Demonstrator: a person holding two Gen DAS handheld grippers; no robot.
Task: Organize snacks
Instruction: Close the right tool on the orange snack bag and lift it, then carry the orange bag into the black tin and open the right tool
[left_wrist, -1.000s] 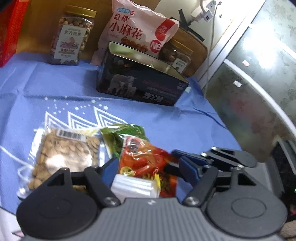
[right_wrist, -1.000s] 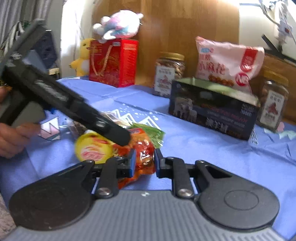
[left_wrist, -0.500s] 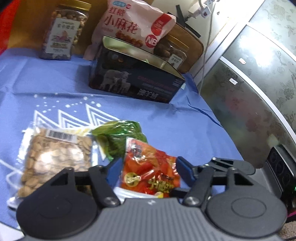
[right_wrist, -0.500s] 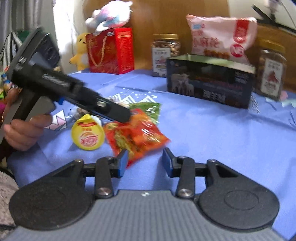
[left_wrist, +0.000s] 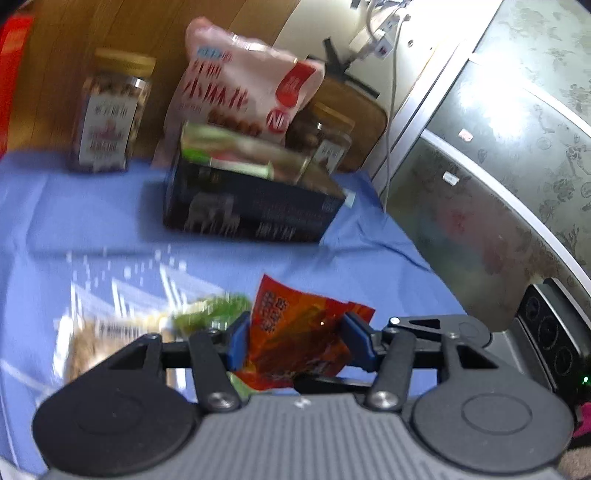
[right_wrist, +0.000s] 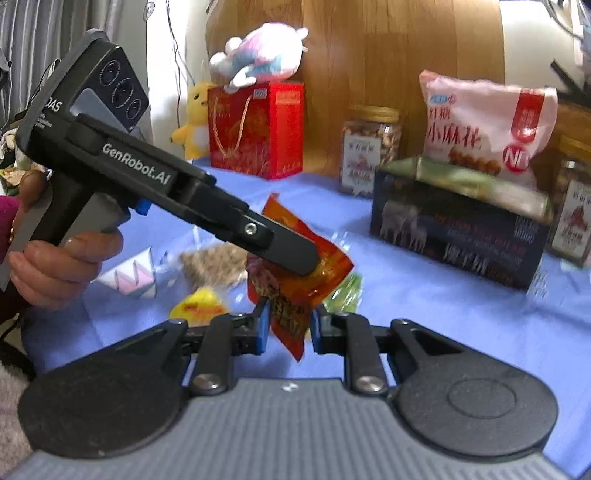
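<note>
One red snack packet (right_wrist: 295, 273) hangs gripped in my left claw (left_wrist: 295, 341), right claw (right_wrist: 288, 326) parted around it; loose snacks await the tin (right_wrist: 458, 225).

Two fisheye cameras, one on each handheld gripper, both low over the blue tablecloth (left_wrist: 92, 206).

The left one looks along its own fingers (left_wrist: 236, 341) toward the dark tin box (left_wrist: 251, 210) and the wooden wall, with a cabinet front on its right; the picture is blurred. The right one sits near the table's front edge, facing the same back wall, and sees the left gripper (right_wrist: 295, 258) close in from its left. Both share the red snack packet (right_wrist: 299, 273), the tin box, the pink bag (right_wrist: 484, 125) and the nut jar (right_wrist: 369, 147).
</note>
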